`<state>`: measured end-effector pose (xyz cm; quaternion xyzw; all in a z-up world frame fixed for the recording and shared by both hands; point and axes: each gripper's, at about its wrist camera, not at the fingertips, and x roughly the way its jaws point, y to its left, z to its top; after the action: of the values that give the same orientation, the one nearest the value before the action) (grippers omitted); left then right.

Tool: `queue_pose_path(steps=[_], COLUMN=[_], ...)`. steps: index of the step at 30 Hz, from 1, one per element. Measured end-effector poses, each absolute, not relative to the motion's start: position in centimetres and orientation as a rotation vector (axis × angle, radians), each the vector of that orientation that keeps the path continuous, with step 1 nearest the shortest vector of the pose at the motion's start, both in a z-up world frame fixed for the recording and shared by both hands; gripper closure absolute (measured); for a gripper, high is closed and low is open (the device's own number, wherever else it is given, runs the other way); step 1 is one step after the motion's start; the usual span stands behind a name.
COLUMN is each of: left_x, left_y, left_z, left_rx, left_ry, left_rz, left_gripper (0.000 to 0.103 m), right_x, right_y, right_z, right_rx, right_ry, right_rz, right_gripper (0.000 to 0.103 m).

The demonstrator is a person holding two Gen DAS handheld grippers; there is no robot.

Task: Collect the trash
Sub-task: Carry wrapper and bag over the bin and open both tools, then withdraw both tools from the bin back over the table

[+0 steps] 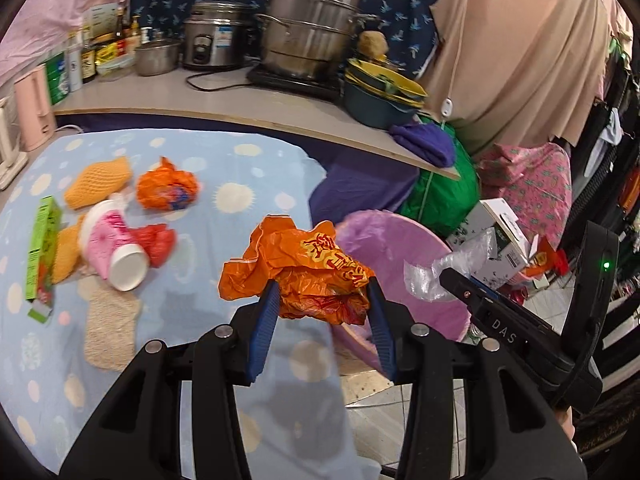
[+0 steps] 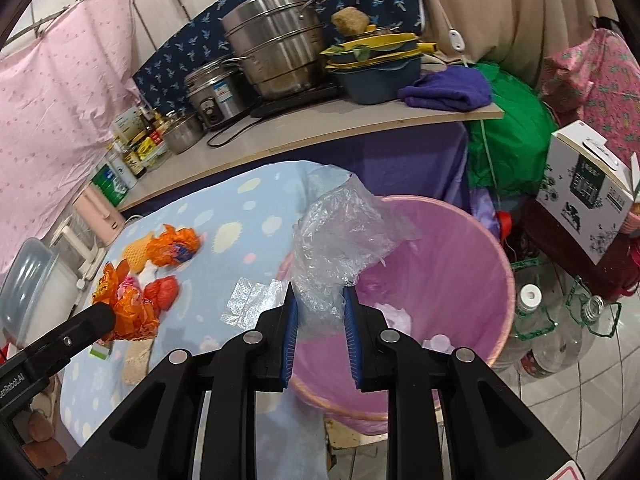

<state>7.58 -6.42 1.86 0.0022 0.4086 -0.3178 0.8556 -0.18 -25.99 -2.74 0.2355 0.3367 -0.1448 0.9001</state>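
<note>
On the left of the blue spotted cloth (image 1: 248,160) that covers the desk lies a green carton (image 1: 42,248) whose print is too small to read. Beside it lie orange foam netting (image 1: 98,182) and a pink cup (image 1: 114,252) tipped on its side, white base toward the camera, with a red bag (image 1: 160,242) touching it and a crumpled orange bag (image 1: 168,190) just behind. A beige sponge-like pad (image 1: 110,330) lies nearer the camera.

The left gripper (image 1: 322,298) is partly closed, its blue pads pressed into a crumpled orange plastic bag (image 1: 304,268) carrying yellow and red characters (too creased to read). That bag hangs above the cloth's edge, just left of the bin.

The pink bin (image 2: 472,264), lined with pink plastic, stands on the floor beside the desk, some pale scraps in its bottom. The right gripper (image 2: 318,304) is nearly closed on a clear crinkled plastic bag (image 2: 340,240), held over the bin's near rim. In the left wrist view this gripper's body reads "DAS"; in the right wrist view the other's arm reads "etRobot.AI", cut at the frame edge.

Behind, a shelf (image 1: 224,100) carries bottles, a rice cooker (image 1: 216,36) with a blue label and a steel steamer pot (image 1: 312,28). Far right stands a white printed box (image 2: 588,196), its lettering unreadable.
</note>
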Motion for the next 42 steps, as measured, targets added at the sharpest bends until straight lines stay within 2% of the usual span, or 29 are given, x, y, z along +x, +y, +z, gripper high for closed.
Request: queue_pose_path(steps=[14,18,21,27,31,38,42], left_x=[8.1,8.6,9.1,9.5,9.8,10.3,10.6], left_y=[-16.1,-17.4,-17.6,-17.4,-16.8,-14.8,-13.2], left_z=[-1.9,-2.9,-3.1,-3.5,-3.4,-2.5,-2.2], left_rx=[0.121,0.148,0.146,0.137,0.114,0.078,0.063], left_ry=[0.903,0.916,0.931,0.958,0.960,0.943,0.924], left_rz=[-0.797,-0.799,-0.793,-0.779,-0.773,-0.734,-0.679], left_gripper=[0.061,0.060,0.057,0.055,0.046,0.045,0.038], right_x=[-0.7,-0.4,-0.4,-0.4,-0.5,-0.2,0.1], right_y=[-30.6,-31.1,-31.3,-31.3,-31.0,-30.0,-29.1], right_z=[-6.4,-6.7,-6.7,-6.2,-5.8,-5.0,-4.8], right_rx=[0.522,0.523,0.533,0.528,0.528,0.515,0.505], right_ry=[0.758,0.761,0.751,0.742,0.730,0.722,0.723], right_rz=[-0.415,-0.427,-0.439,-0.435,-0.431,-0.413,-0.393], right_gripper=[0.081,0.076,0.065,0.064,0.063,0.063,0.063])
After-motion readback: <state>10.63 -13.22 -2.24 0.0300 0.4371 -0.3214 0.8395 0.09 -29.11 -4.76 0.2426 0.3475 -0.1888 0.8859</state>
